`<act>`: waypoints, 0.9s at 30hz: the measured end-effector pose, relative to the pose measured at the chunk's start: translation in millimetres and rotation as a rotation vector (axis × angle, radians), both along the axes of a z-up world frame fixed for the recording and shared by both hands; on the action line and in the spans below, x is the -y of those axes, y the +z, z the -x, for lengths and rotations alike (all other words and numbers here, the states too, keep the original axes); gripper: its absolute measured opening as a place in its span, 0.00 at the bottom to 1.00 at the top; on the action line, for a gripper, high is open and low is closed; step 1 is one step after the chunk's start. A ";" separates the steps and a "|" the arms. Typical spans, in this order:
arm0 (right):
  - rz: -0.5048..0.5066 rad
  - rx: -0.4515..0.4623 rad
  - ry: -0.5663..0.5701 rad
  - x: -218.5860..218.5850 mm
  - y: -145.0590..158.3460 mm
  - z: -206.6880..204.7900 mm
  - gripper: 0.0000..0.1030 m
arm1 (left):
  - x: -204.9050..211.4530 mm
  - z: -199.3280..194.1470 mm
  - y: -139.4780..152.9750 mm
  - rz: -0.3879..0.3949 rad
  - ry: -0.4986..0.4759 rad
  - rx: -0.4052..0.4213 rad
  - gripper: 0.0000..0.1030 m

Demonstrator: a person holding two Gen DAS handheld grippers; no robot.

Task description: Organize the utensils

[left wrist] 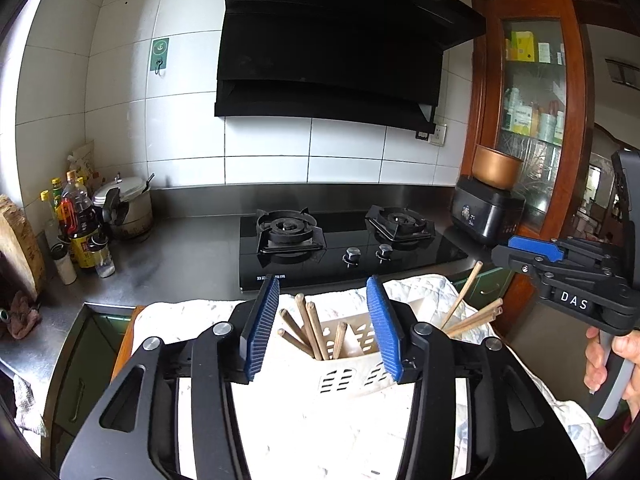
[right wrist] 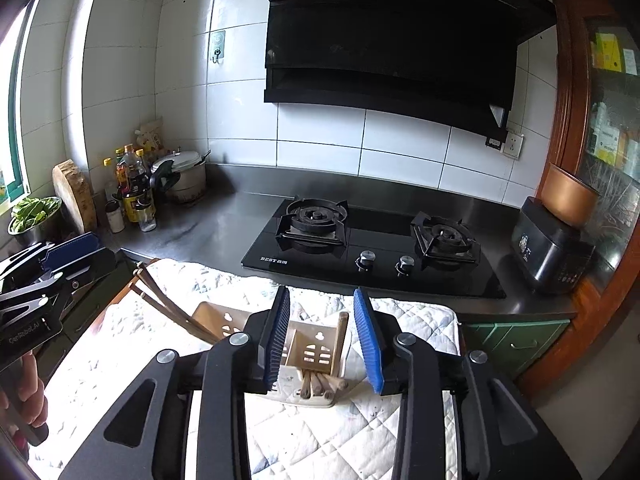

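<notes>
A white slotted utensil holder [left wrist: 352,360] stands on a white quilted cloth [left wrist: 304,432]. Several wooden chopsticks [left wrist: 308,328] stick up from its left compartment, and more chopsticks [left wrist: 472,316] lean out to the right. My left gripper [left wrist: 322,320] hovers open above and just before the holder, its pads touching nothing. In the right wrist view the holder [right wrist: 316,348] lies under my right gripper [right wrist: 322,332], which is open and empty. Chopsticks [right wrist: 320,384] sit in the near compartment, and others [right wrist: 168,304] lean left. Each gripper shows at the other view's edge, the right gripper [left wrist: 516,250] and the left gripper [right wrist: 76,256].
A black gas hob [left wrist: 344,240] sits on the steel counter behind the cloth, under a range hood [left wrist: 332,48]. Bottles [left wrist: 80,220] and a pressure cooker [left wrist: 128,208] crowd the back left. A rice cooker [left wrist: 488,212] stands at the right. A bowl of greens [right wrist: 34,216] is far left.
</notes>
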State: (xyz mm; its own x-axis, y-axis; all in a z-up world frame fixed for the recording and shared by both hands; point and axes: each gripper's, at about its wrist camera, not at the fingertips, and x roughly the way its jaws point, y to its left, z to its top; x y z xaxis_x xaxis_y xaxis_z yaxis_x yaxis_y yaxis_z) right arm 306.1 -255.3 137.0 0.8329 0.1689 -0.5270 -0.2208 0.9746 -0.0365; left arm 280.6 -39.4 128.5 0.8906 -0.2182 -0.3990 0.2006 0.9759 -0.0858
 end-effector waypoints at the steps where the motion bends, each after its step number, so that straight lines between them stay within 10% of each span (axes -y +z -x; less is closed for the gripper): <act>1: 0.004 0.002 -0.006 0.6 -1.4 7.1 0.40 | -2.8 6.8 -1.3 0.004 0.003 -0.003 0.52; 13: -0.009 -0.023 -0.037 -0.7 -34.8 106.0 0.70 | -22.1 102.4 -29.3 -0.015 0.004 -0.018 0.91; 27: -0.004 -0.042 -0.073 -19.0 -90.5 206.0 0.88 | -41.3 183.9 -85.6 -0.031 0.031 -0.105 0.93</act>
